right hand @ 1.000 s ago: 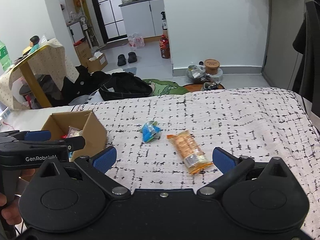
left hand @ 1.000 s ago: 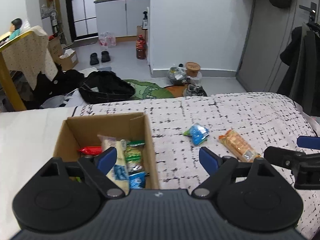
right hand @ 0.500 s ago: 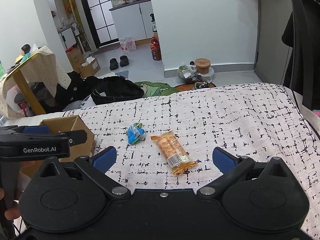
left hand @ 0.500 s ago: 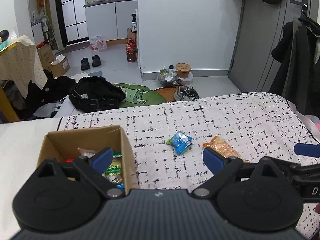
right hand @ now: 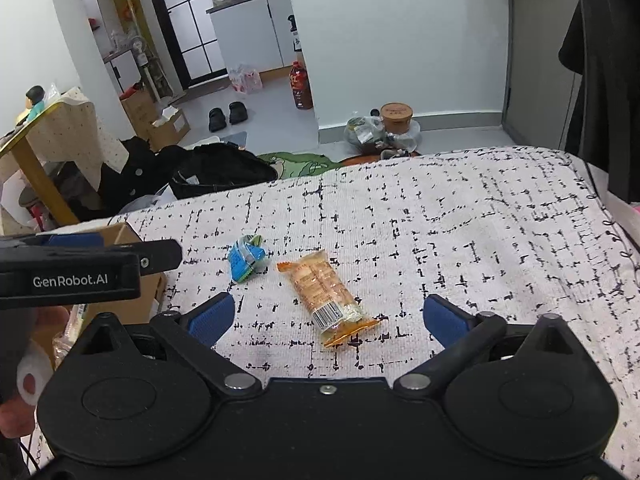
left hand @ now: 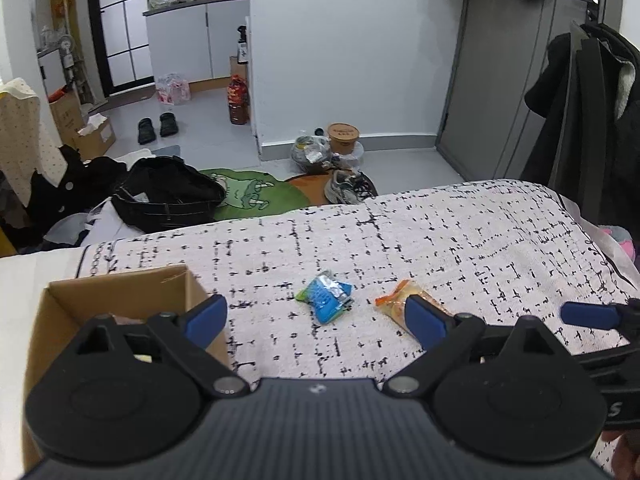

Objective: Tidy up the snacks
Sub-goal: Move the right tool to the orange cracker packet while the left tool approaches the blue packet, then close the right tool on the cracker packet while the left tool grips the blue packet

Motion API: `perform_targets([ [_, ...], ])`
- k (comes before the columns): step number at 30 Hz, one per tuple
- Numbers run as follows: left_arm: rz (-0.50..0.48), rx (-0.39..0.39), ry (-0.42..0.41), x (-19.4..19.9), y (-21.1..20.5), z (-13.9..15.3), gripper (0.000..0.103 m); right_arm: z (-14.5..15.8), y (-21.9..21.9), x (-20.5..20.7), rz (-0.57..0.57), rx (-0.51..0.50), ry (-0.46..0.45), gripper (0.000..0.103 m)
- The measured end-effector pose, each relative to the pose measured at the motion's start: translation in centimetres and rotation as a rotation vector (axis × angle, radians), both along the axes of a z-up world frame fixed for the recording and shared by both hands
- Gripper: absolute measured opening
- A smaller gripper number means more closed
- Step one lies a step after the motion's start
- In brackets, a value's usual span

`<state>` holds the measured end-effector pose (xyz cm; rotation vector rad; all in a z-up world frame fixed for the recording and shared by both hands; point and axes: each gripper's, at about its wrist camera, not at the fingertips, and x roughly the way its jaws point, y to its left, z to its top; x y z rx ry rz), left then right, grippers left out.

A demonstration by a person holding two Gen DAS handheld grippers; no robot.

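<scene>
A small blue and green snack packet (left hand: 326, 298) and an orange snack packet (right hand: 328, 296) lie on the black-and-white patterned cover (right hand: 460, 220). A cardboard box (left hand: 120, 292) with snacks inside stands to their left. My left gripper (left hand: 316, 318) is open and empty, just short of the blue packet (right hand: 246, 260), with the box at its left finger. My right gripper (right hand: 328, 318) is open and empty, its fingers either side of the near end of the orange packet (left hand: 394, 302). The left gripper also shows in the right wrist view (right hand: 88, 268).
Beyond the cover's far edge, the floor holds a black bag (left hand: 168, 194), a green mat (left hand: 248, 196), shoes (left hand: 348, 186) and bags by the wall. Dark coats (left hand: 592, 112) hang at the right. A cloth-covered table (right hand: 48, 136) stands at the left.
Both grippers have shifted right and forward. The box has slid toward the left edge of the left wrist view. The orange packet now lies closer between the right gripper's fingers.
</scene>
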<state>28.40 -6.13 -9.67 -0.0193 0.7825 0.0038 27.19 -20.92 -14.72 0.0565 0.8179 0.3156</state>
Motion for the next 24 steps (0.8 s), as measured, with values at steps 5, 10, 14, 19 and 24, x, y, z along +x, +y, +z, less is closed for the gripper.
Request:
perform_targets([
  [5, -0.004, -0.028, -0.009, 1.0, -0.4, -0.6, 0.093, -1.3, 0.5, 1.2, 0.021, -0.002, 0.031, 0.085],
  [10, 0.005, -0.046, 0.009, 2.7, -0.5, -1.7, 0.080, -2.7, 1.0, 2.8, 0.047, 0.003, 0.055, 0.075],
  [14, 0.031, -0.064, 0.040, 4.2, -0.3, -3.1, 0.070, -3.7, 1.6, 4.0, 0.068, -0.004, 0.078, 0.068],
  [19, 0.079, -0.103, 0.070, 5.7, 0.1, -4.6, 0.062, -4.9, 2.5, 5.0, 0.091, -0.044, 0.094, 0.064],
  [24, 0.112, -0.104, 0.080, 6.9, 0.2, -5.8, 0.058, -6.1, 2.6, 5.9, 0.091, -0.070, 0.115, 0.057],
])
